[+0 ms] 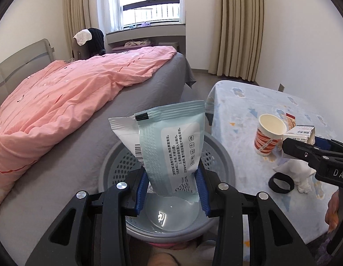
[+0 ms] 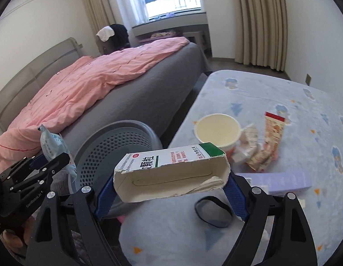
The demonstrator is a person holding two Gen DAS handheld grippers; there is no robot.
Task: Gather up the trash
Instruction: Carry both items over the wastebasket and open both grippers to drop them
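Pinching a pale green packet (image 1: 171, 146), the left gripper (image 1: 171, 190) hangs over the grey basket (image 1: 224, 155) (right gripper (image 2: 169, 190) clamps an opened carton (image 2: 171, 173)).

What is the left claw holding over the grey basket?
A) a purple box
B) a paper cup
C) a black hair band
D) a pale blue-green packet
D: the left gripper pinches a pale blue-green packet between its blue pads, right above the perforated grey basket.
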